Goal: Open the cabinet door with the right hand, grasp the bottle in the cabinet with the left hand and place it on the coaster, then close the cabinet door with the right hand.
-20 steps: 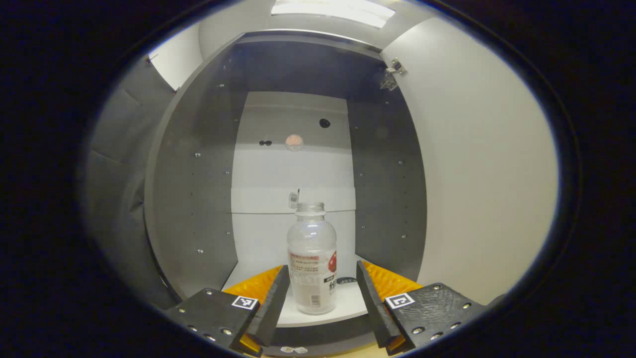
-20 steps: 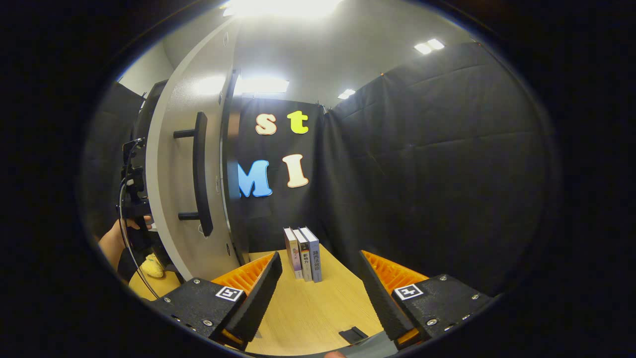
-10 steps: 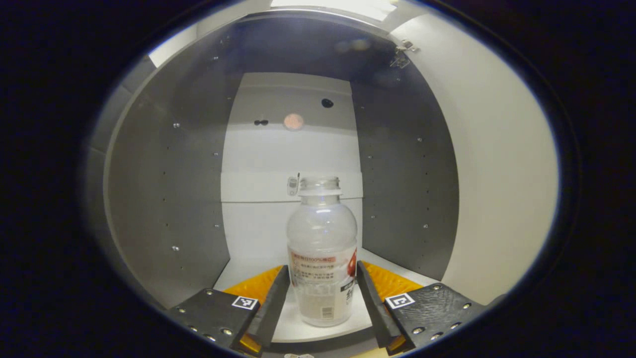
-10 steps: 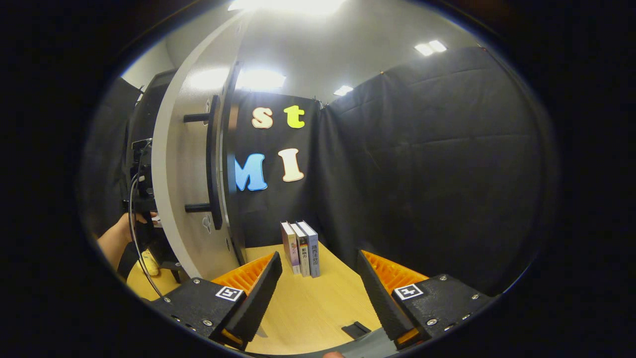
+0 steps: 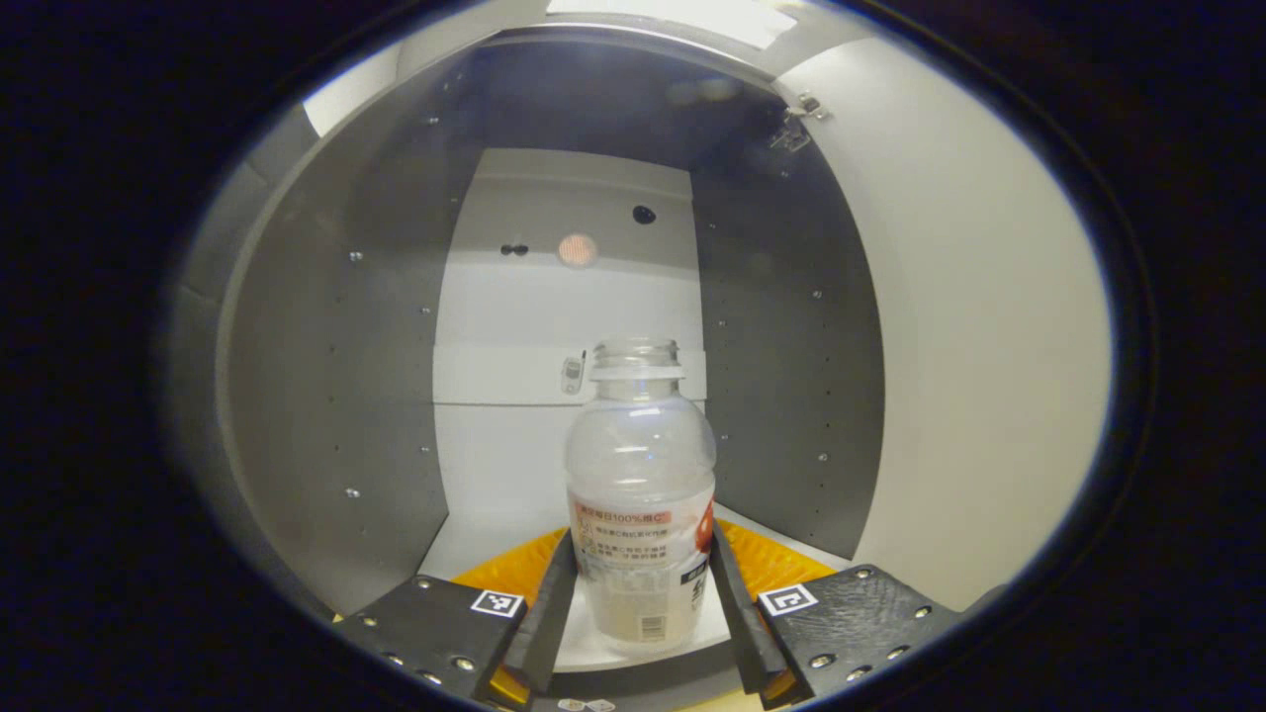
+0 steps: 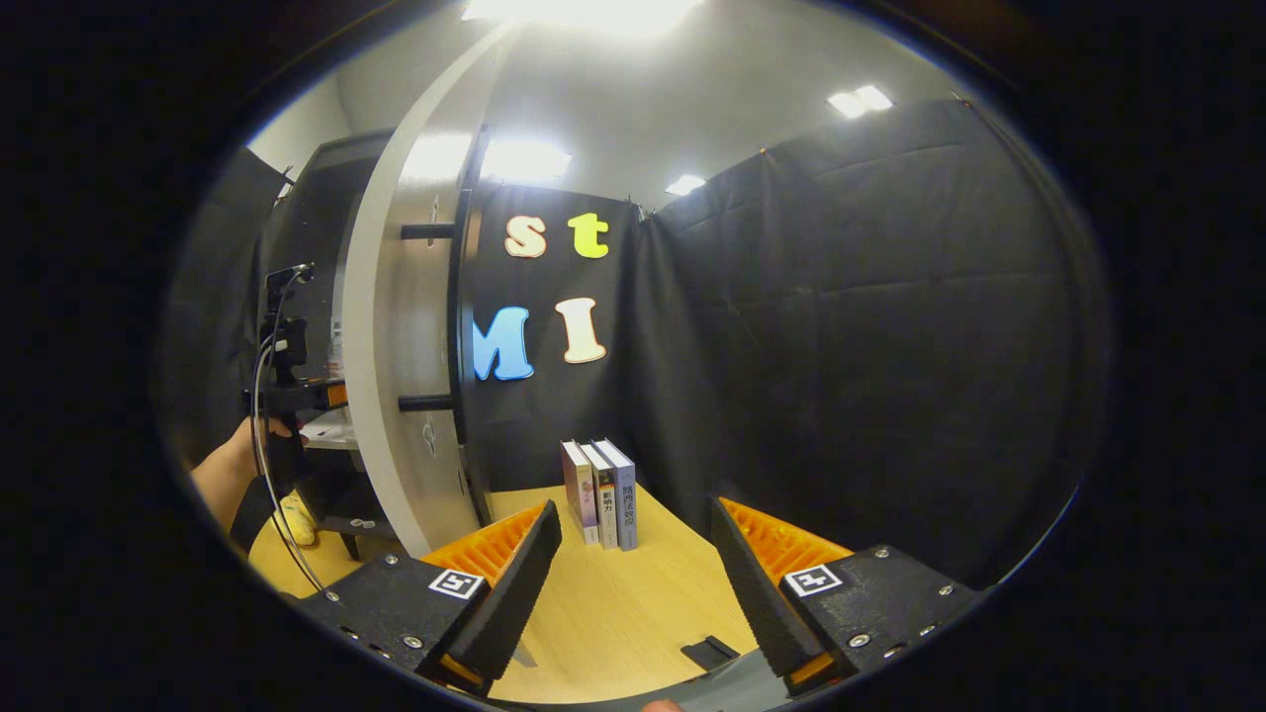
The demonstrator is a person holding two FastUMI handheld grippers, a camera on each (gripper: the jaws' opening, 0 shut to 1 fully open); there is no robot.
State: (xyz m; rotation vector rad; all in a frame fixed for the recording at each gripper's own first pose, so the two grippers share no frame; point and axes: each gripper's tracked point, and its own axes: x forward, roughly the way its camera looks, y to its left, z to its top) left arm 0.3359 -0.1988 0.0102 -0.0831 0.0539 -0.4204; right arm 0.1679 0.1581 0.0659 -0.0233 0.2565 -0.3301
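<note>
A clear, capless bottle (image 5: 641, 504) with a red and white label stands upright on the white floor of the open cabinet (image 5: 326, 376). My left gripper (image 5: 641, 593) has a finger against each side of its lower half. The cabinet door (image 5: 969, 346) stands swung out on the right. In the right gripper view the same door (image 6: 391, 346) is seen nearly edge-on, with its black bar handle (image 6: 460, 316) facing me. My right gripper (image 6: 633, 583) hangs open over the wooden table (image 6: 613, 613), apart from the door and holding nothing.
Three books (image 6: 600, 492) stand upright on the table by the black cloth wall. A small flat black piece (image 6: 709, 653) lies near my right fingers. A hand (image 6: 223, 475) holds the other gripper (image 6: 282, 396) left of the door. A yellow object (image 6: 297, 519) sits low there.
My left gripper moved into the cabinet until the bottle stood between its fingers, then its fingers drew in against it. The door swung further open. The right gripper stayed open.
</note>
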